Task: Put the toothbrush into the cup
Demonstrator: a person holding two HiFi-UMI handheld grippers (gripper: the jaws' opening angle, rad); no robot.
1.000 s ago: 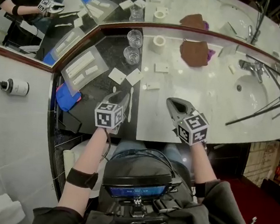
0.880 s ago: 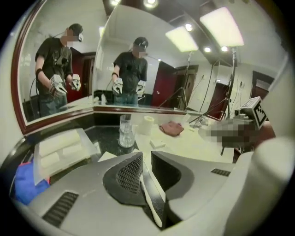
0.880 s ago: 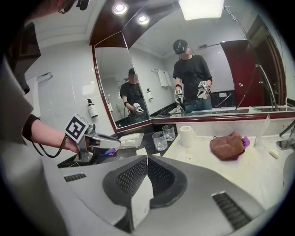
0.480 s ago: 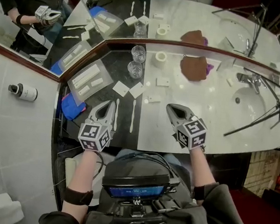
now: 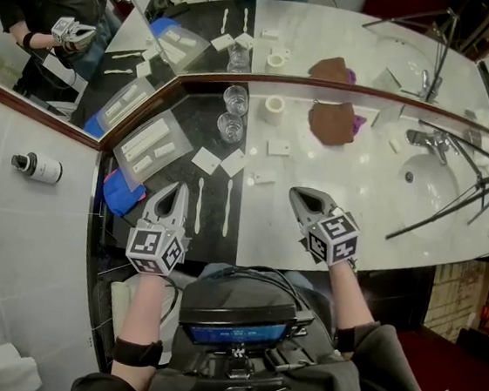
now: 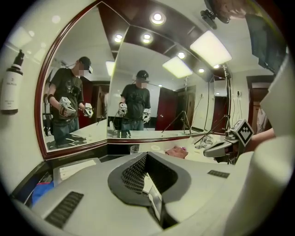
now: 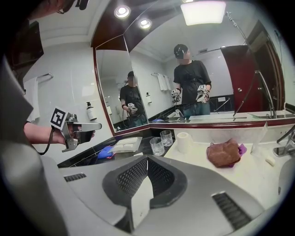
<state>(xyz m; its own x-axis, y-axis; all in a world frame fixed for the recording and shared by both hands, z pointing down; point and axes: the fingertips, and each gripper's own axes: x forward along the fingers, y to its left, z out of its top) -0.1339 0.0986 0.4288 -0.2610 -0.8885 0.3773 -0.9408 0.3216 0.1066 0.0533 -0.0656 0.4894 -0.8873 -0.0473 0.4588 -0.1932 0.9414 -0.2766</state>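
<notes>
Currently both claws are clenched with nothing in them: the left gripper (image 5: 174,189) hovers over the dark counter (image 5: 193,106), the right gripper (image 5: 299,195) over the pale marble top (image 5: 351,185). A white toothbrush (image 5: 198,204) lies flat on the dark counter just beside the left gripper, with a second toothbrush (image 5: 227,208) parallel next to it. Farther back, a glass cup (image 5: 229,127) stands near the mirror

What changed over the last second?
Left gripper drew back toward the person, away from the toothbrushes. Its jaws have just been closing and are now shut on nothing. Both brushes still lie on the dark counter. Right gripper unchanged, shut.
</notes>
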